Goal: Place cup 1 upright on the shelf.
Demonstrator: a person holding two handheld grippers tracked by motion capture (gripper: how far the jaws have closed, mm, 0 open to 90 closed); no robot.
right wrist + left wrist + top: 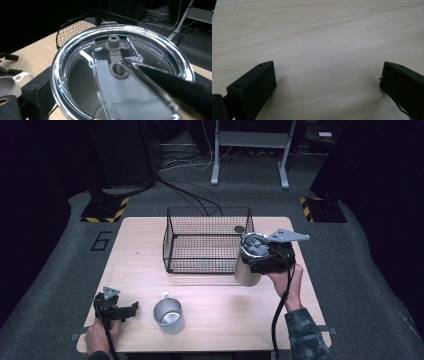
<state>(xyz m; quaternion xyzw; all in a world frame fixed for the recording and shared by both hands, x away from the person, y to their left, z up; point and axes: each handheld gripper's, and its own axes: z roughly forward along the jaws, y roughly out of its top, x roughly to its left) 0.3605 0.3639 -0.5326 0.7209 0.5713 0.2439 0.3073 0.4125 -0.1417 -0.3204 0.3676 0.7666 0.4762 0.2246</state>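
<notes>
**Risk: tumbler slips or clips the basket rim**

Right tool (261,260) clamped around a steel tumbler with clear plastic lid (248,262), held tilted above the counter (220,325) beside the black wire basket (207,240). Smooth wall, side grip: likely to slide. Left tool (131,309) open, empty, resting near the small handled metal cup (168,315).
</notes>
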